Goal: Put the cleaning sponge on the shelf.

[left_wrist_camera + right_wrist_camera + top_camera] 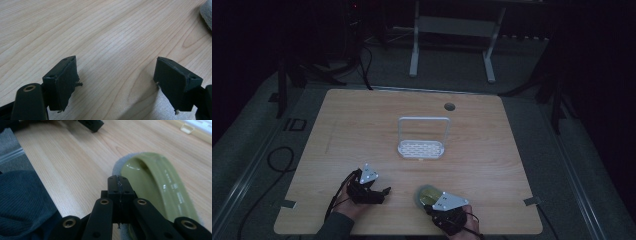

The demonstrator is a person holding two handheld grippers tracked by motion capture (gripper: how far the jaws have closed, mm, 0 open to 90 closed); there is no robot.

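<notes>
An olive-green plate [428, 195] with a grey underside lies on the wooden table [362, 125] near its front edge, right of centre. My right gripper [430, 207] sits at the plate's near rim. In the right gripper view this gripper [118, 183] has its jaws pressed together, nothing showing between them, with the plate [160, 192] just to their right. My left gripper [384, 193] rests at the front left, pointing right towards the plate. It [116, 82] is open over bare wood, and the plate's grey edge [207, 12] lies farther off.
A white wire rack [422, 140] with an upright back frame stands mid-table. A round cable hole [449, 106] is near the far edge. A white stand [452, 30] and cables [279, 160] are on the dark floor. A dark sleeve [22, 200] lies left of the right gripper.
</notes>
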